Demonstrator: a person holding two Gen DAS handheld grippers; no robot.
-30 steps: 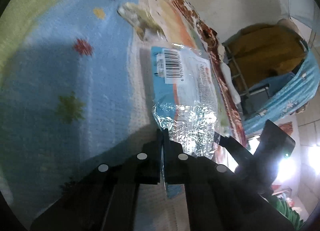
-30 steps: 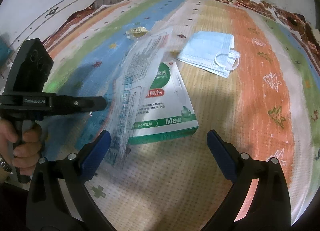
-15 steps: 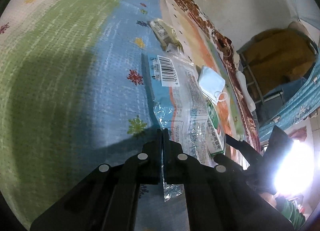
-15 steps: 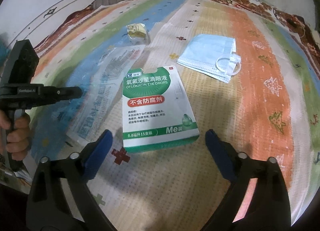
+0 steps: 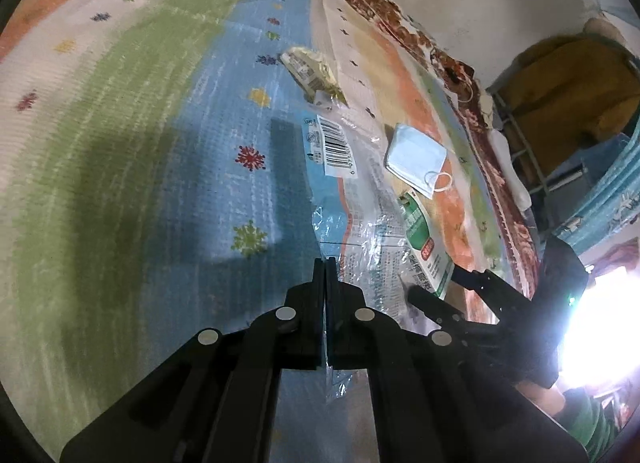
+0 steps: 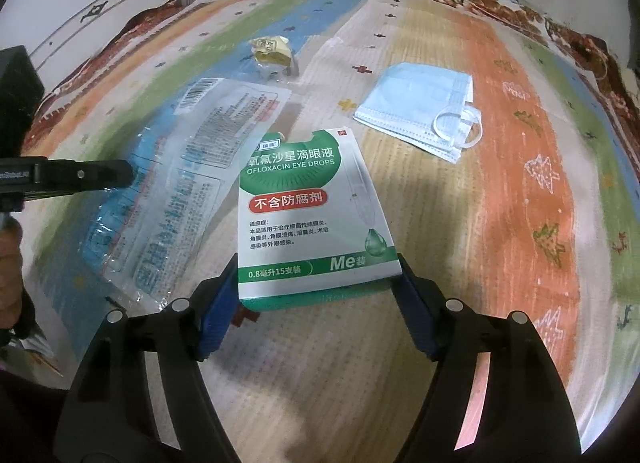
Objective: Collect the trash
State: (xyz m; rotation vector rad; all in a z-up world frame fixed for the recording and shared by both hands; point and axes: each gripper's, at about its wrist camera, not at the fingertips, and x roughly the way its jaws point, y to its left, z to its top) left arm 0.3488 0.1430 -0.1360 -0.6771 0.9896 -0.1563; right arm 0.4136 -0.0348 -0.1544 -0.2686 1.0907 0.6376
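My left gripper (image 5: 325, 275) pinches the plastic wrapper (image 6: 188, 191). My right gripper (image 6: 316, 283) is closing around the box (image 6: 308, 215) beside it. The mask (image 6: 420, 103) still waits.

Two wrist fisheyes, both angled down at striped mat (image 6: 520, 191).
Left looks along mat from low; right sits close above eye-drops box (image 6: 308, 215); both share box, face mask (image 5: 416, 155).
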